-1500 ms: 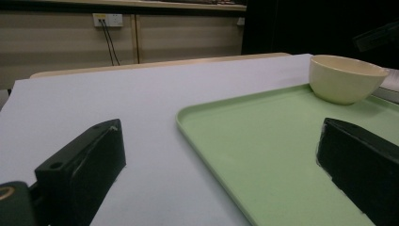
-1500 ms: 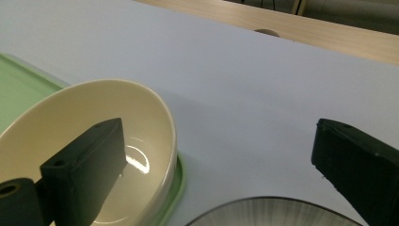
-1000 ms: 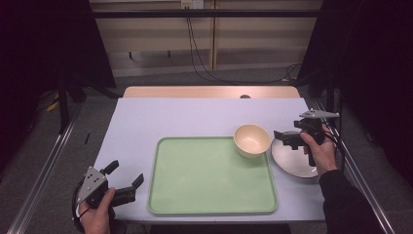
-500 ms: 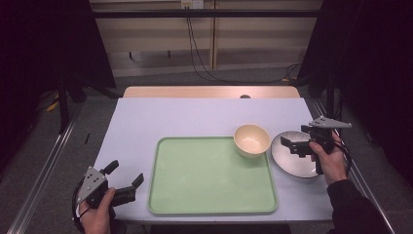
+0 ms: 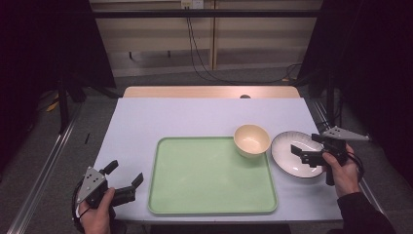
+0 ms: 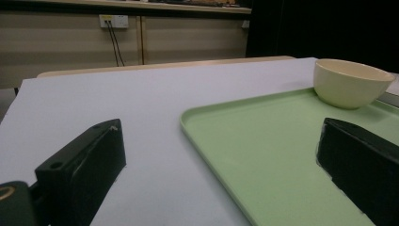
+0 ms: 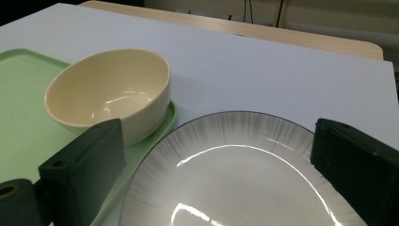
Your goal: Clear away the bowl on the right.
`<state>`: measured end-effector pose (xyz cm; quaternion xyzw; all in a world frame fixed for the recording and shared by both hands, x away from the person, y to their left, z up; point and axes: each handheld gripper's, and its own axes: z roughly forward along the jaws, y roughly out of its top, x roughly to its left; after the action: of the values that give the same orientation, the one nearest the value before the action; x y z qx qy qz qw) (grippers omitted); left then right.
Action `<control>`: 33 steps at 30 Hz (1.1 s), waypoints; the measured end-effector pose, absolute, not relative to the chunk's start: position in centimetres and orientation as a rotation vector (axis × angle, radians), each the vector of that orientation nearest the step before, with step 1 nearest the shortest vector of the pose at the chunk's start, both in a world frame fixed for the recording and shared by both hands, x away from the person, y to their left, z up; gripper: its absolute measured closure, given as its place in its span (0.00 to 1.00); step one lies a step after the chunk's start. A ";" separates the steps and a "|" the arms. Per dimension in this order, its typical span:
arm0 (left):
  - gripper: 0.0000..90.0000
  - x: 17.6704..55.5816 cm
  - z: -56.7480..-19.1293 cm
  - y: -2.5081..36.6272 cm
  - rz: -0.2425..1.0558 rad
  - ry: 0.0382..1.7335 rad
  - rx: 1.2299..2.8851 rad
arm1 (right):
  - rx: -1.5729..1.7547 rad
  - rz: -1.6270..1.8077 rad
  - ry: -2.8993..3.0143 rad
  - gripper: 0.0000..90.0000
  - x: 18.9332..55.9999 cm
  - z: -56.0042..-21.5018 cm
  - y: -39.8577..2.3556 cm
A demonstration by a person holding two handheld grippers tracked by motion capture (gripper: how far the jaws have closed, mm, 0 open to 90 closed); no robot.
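Observation:
A light green tray (image 5: pixel 212 195) lies in the middle of the white table (image 5: pixel 195 117). A cream bowl (image 5: pixel 251 140) stands empty on its far right corner. Just right of the tray lies a white plate (image 5: pixel 292 163) with a dark rim. My right gripper (image 5: pixel 304 145) hovers open over the plate's right half, holding nothing. In the right gripper view the plate (image 7: pixel 235 188) spreads between my jaws, with the bowl (image 7: pixel 108 94) to the left. My left gripper (image 5: pixel 125 171) is open at the table's near left corner, left of the tray (image 6: pixel 282 155).
The left gripper view shows the bowl (image 6: pixel 348 82) far off at the tray's corner. A wooden strip (image 5: pixel 209 91) edges the table's far side. Metal rails (image 5: pixel 44 170) run along both sides of the table, and cables (image 5: pixel 197 48) hang on the wall behind.
My right gripper has drawn back to the right and nearer the person, from beside the bowl to over the plate. The left gripper has stayed still.

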<state>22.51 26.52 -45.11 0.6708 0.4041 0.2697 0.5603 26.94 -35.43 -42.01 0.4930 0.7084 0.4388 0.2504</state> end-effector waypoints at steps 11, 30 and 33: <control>0.02 22.5 -45.1 26.5 0.628 0.965 1.560 | 1.344 1.181 1.909 0.04 24.1 -42.4 -35.9; 0.02 22.4 -45.1 26.6 0.636 0.982 1.548 | 1.361 1.224 1.807 0.05 19.6 -43.3 -36.3; 0.02 22.4 -45.1 26.5 0.631 0.976 1.549 | 1.356 1.238 1.801 0.05 19.4 -43.6 -36.1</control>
<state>22.36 26.53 -45.14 0.6589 0.4152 0.2683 0.5670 19.45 -36.13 -43.57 0.5058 0.6722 0.4619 0.2810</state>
